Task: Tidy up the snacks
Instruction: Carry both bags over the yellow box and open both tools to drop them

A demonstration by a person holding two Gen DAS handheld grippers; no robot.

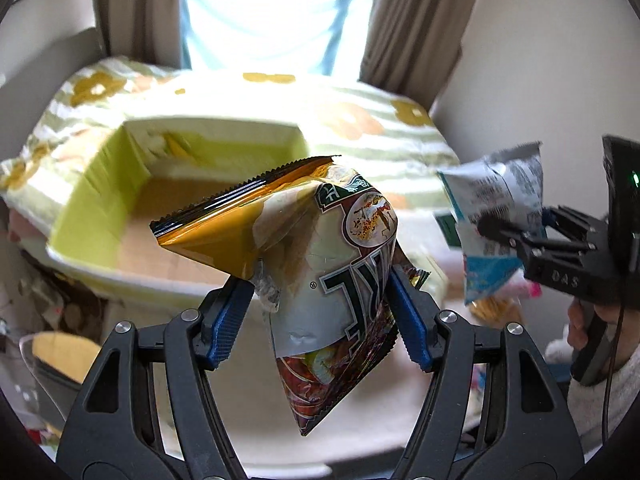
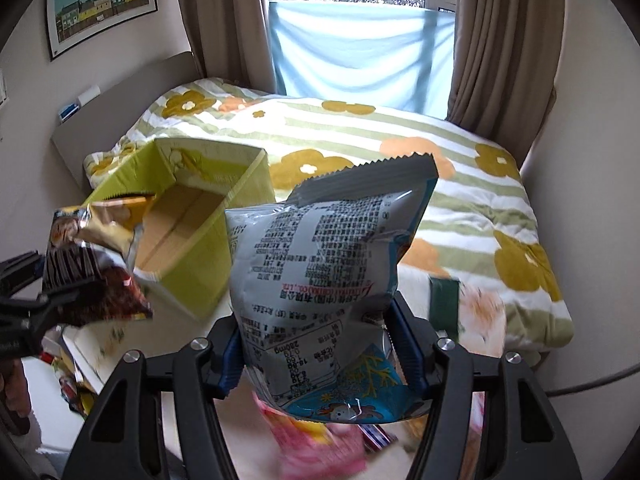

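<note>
Left wrist view: left gripper [image 1: 320,304] jaws are clamped on the gold snack bag [image 1: 320,248], with the open green box [image 1: 160,184] off at 11 o'clock.

Right wrist view: right gripper [image 2: 316,344] jaws squeeze the grey-blue snack bag [image 2: 320,264]. The box [image 2: 200,216] sits at 10 o'clock, nearer the left hand's bag I'd say.

Upside-down print covers the back of the silver-blue snack bag [image 2: 320,280] at the centre of the right wrist view: a red line ending "(CHINA) CO., LTD", Chinese characters too small to read, and "280mg" lower down. At the right edge of the left wrist view, the black tool [image 1: 486,226] carries the embossed letters "DAS". The gold bag [image 1: 320,248] at centre shows large inverted lettering I cannot make out.
</note>
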